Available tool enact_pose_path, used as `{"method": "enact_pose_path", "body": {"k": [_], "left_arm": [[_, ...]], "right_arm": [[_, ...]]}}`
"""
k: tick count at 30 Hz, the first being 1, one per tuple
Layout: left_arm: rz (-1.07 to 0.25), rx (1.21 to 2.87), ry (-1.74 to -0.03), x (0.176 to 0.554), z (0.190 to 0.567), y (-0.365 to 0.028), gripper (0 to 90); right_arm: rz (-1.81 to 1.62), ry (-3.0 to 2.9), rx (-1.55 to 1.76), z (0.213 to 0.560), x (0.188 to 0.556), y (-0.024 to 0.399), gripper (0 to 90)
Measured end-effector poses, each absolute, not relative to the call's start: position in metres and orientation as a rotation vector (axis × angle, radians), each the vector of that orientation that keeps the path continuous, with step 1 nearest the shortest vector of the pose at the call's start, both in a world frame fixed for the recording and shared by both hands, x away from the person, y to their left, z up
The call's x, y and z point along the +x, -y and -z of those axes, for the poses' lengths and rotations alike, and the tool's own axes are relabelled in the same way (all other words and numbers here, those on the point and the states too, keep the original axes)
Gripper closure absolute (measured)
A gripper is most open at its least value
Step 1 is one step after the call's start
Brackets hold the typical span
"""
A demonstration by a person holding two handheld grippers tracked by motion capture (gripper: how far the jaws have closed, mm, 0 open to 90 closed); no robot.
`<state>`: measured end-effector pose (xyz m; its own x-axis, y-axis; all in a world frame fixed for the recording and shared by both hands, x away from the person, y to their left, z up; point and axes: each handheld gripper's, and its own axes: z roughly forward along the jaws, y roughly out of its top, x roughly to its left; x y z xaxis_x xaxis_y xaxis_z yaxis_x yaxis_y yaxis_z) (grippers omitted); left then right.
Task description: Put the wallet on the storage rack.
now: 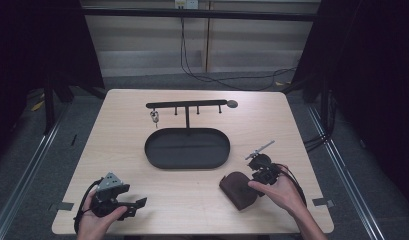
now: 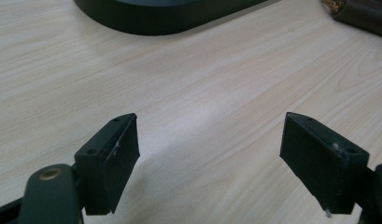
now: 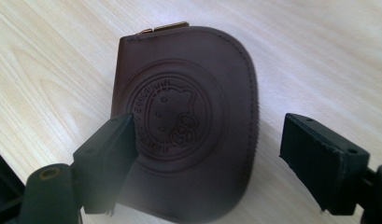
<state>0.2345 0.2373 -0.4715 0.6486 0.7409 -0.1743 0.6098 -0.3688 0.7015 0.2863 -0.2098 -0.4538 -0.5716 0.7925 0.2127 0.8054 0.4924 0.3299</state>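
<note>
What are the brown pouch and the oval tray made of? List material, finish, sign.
Brown pouch: probably leather or faux leather, matte; embossed round emblem, stitched edge.
Oval tray: likely painted metal, matte black; thin, even raised rim. It could be plastic.

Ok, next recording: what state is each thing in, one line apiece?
Brown pouch: zipped shut, flat on the table, not gripped.
Right gripper: jaws wide open over the pouch.
Left gripper: jaws open, nothing between them.
Black oval tray: empty.
Hook rack: upright behind the tray, a small keyring hanging at its left end.
</note>
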Motion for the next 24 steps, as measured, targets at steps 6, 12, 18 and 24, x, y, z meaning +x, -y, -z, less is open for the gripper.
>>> {"method": "enact_pose_path", "body": {"k": [6,12,18,24], "left_arm": [[-0.221,2.102,-1.042,0.235,0.471,-0.237,19.5],[-0.224,2.115,-1.032,0.235,0.471,-0.238,19.5],[-0.230,2.115,-1.032,0.235,0.470,-0.239,19.5],[-0.239,2.117,-1.032,0.235,0.470,-0.239,19.7]], "right_arm": [[0.486,2.700,-1.415,0.455,0.295,0.199,18.0],[0.389,2.702,-1.393,0.455,0.302,0.190,17.5],[0.330,2.670,-1.390,0.459,0.307,0.187,16.6],[0.301,2.655,-1.379,0.462,0.310,0.186,16.9]]}}
